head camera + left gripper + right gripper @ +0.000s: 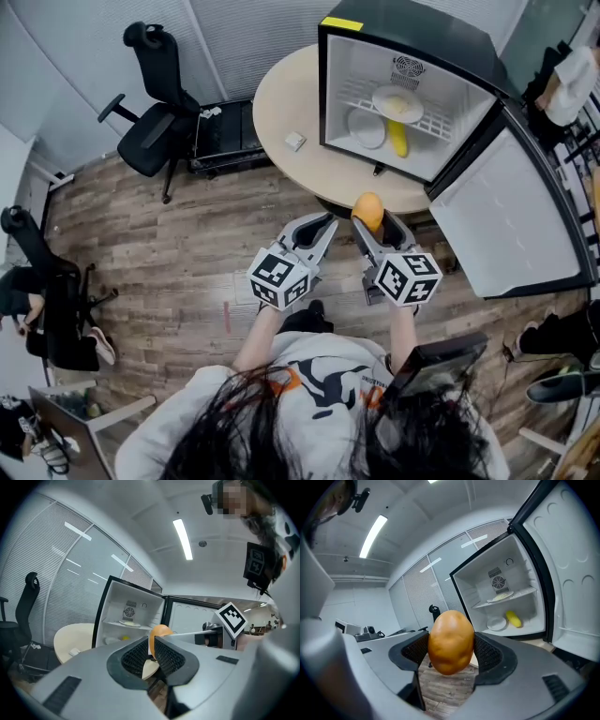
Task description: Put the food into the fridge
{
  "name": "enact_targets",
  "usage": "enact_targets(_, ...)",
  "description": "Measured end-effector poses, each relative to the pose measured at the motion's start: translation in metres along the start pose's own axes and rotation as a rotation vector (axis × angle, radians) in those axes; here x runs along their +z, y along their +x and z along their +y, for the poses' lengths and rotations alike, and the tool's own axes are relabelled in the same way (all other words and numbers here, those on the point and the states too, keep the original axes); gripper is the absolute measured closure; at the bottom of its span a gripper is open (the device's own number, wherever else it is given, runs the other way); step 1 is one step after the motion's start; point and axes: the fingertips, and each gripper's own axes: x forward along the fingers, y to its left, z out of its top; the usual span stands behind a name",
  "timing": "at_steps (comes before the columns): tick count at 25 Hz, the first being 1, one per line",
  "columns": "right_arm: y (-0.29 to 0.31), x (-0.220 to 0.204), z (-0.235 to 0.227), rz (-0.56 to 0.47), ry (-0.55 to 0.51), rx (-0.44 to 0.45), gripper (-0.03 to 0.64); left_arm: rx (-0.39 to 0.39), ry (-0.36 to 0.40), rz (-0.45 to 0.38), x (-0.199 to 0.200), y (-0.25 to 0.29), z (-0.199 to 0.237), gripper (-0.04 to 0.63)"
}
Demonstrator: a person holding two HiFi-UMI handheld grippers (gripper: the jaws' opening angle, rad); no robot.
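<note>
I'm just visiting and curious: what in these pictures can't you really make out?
- Food on the upper plate in the fridge: too small in every view.
- Small white thing on the table: too small, head view.
- Potato: in the left gripper view, the left gripper hides most of it.

Open for loading: the fridge [342, 66] sits at 1 o'clock on the round desk [281, 103], its door [506, 216] swung aside toward 3 o'clock, mouth unblocked. Inside, a plate [397, 101] takes the wire shelf [354, 94]. A second plate [367, 127] and a yellow item [399, 141] crowd the floor's 12 o'clock side, front strip bare.
</note>
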Motion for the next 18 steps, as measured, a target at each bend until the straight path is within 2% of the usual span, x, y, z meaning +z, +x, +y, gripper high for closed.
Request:
enact_targets(4,0.021,0.001,-0.005,0.013,-0.012,-0.015,0.308,-0.014,-0.027,0.004,-0.003,0.015,0.024,0.558)
enact_targets(12,0.026,0.007,-0.025,0.031,-0.013,-0.067,0.307,-0.067,-0.056,0.032,-0.009,0.044,0.029,0.558)
enact_targets(18,0.048,0.018,-0.037,0.038,-0.025,-0.042,0.307,-0.041,-0.06,0.031,-0.008,0.061,0.047,0.558)
